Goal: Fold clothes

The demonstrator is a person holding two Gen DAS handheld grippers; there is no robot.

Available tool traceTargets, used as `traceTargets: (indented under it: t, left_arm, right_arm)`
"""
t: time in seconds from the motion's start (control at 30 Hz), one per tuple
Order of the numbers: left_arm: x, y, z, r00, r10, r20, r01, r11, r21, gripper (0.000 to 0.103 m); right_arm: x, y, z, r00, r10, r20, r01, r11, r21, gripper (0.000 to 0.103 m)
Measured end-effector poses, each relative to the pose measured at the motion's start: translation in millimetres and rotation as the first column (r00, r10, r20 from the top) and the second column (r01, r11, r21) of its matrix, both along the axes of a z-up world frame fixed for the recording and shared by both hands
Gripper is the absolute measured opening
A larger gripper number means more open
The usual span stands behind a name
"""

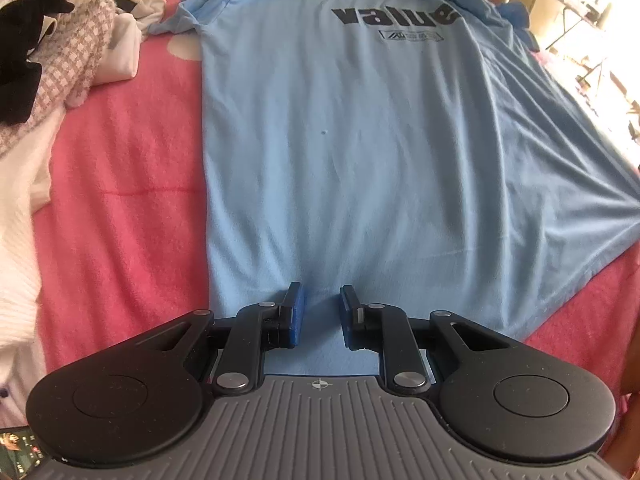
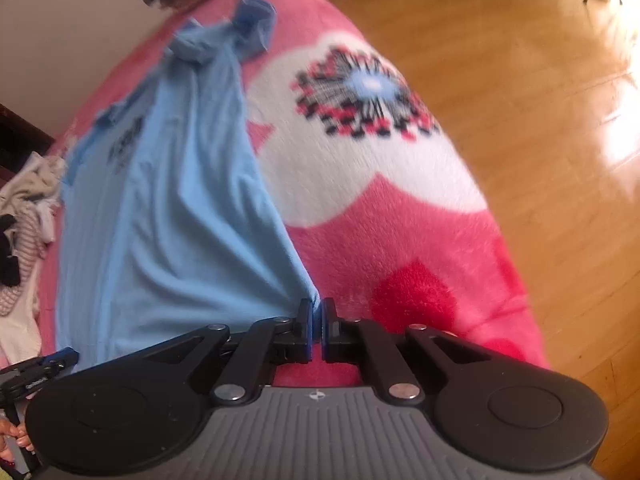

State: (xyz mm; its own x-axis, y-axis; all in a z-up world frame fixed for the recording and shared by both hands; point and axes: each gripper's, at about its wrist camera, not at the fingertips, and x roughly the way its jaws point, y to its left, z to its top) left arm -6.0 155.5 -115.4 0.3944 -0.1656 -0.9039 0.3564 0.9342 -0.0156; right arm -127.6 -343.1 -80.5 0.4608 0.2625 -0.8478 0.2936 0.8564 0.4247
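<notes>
Left wrist view: the blue shirt [image 1: 360, 152] is lying flat on the pink fleecy blanket [image 1: 128, 184], printed lettering at its far end, a heap of clothes [image 1: 60, 52] lying at far left. The left tongs [image 1: 322, 316] are hovering parted over the near hem, gripping nothing.

Right wrist view: blurred, it alone is showing the wooden floor [image 2: 540, 100] and the blanket's flower pattern. The right tongs [image 2: 317, 330] are pinching the shirt's near right corner tight.

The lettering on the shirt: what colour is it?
Black, on the light blue shirt; the lettering shows best in the left wrist view.
</notes>
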Motion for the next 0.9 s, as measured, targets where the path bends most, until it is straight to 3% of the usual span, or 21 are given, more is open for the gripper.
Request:
traceTargets:
  t: [0.1,0.27,0.63,0.73,0.9]
  left_arm:
    - [-1.4,-1.3,0.5,1.000,-0.006,-0.003,0.006,1.000,0.023,0.019]
    - [-2.5,-0.8,1.0,1.000,-0.009,-0.016,0.010,0.999,0.048,0.019]
    - [-10.0,-13.2,-0.7,0.998,-0.064,0.010,0.062,0.988,0.143,0.020]
    - [-12.5,-13.8,2.3,0.997,-0.075,0.000,0.074,0.984,0.159,0.020]
    - [-17.7,-18.6,17.6,0.995,-0.100,0.031,0.095,0.986,0.137,0.020]
  right_arm:
    - [-12.0,-3.7,4.1,1.000,-0.007,-0.011,0.006,0.999,-0.033,0.003]
    - [-21.7,-13.6,3.0,0.999,-0.042,-0.028,0.042,0.999,-0.010,0.003]
    - [-13.5,3.2,-15.0,0.996,0.046,-0.079,-0.056,0.990,-0.128,0.003]
    - [-11.5,5.9,-9.2,0.994,0.072,-0.083,-0.085,0.984,-0.156,0.010]
    - [-13.9,-14.2,13.8,0.998,0.030,-0.064,-0.043,0.973,-0.226,0.013]
